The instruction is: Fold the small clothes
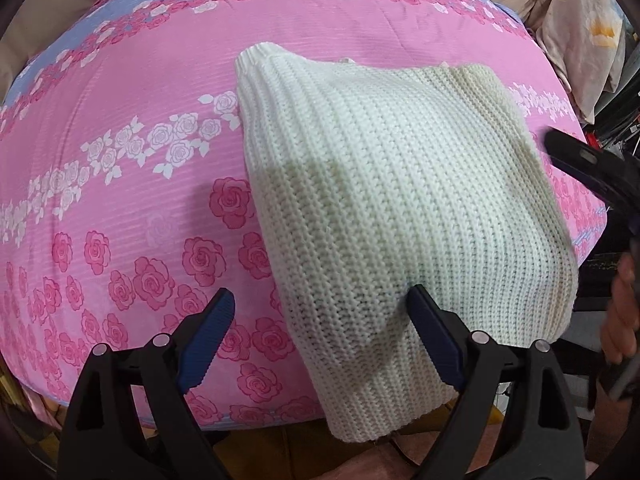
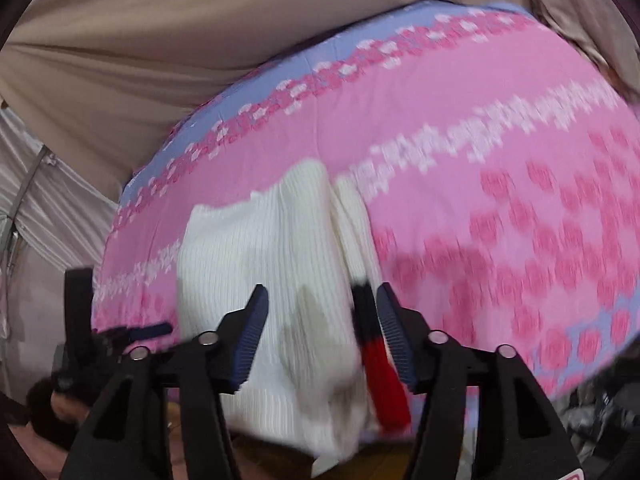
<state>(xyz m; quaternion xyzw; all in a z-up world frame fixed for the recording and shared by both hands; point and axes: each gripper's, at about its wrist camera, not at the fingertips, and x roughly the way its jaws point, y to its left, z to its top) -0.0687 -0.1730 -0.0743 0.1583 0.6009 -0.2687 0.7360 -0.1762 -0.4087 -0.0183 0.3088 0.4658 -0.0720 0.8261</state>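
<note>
Sweater (image 1: pixel 400 200) — cream knit, folded | label: none readable | bedspread (image 1: pixel 120 160) — rose-print

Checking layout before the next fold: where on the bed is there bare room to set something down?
The pink rose-print bedspread is bare left of the cream ribbed knit garment, and beyond it up to the lilac band. The near edge is crowded: the knit overhangs it, with the left gripper straddling its edge.
</note>
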